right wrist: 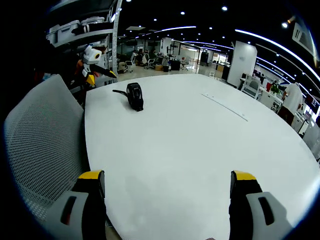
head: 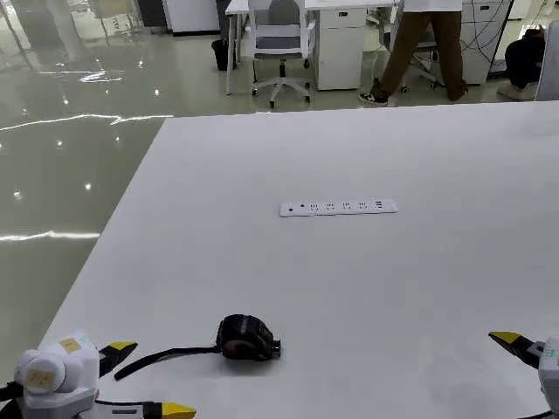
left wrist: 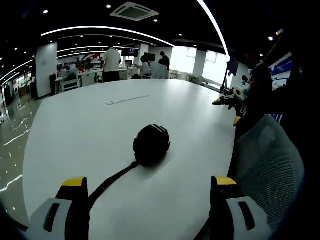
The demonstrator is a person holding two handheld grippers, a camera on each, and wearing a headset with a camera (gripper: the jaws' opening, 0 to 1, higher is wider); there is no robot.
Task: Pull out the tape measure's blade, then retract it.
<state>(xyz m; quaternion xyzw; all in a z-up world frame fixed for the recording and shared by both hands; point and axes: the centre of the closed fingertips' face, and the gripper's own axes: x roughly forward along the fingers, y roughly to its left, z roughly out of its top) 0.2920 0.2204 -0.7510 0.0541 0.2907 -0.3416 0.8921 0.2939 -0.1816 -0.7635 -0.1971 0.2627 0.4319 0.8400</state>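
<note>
A black tape measure point(head: 248, 338) lies on the white table near the front edge, its black wrist strap point(head: 162, 357) trailing left. My left gripper point(head: 148, 377) sits at the bottom left, open, with the strap's end between its yellow-tipped jaws. In the left gripper view the tape measure point(left wrist: 151, 144) lies just ahead of the jaws, and the strap point(left wrist: 112, 179) runs back between them. My right gripper point(head: 524, 349) stands open at the bottom right, well away from the tape measure point(right wrist: 135, 95), which rests far off in its view. No blade is drawn out.
A white power strip point(head: 337, 207) lies at the table's middle. The white table point(head: 349, 279) spreads wide around it. Beyond it are a shiny floor, an office chair point(head: 281, 48), desks and a walking person point(head: 425, 48). A mesh chair back point(right wrist: 40, 150) stands by the table's near edge.
</note>
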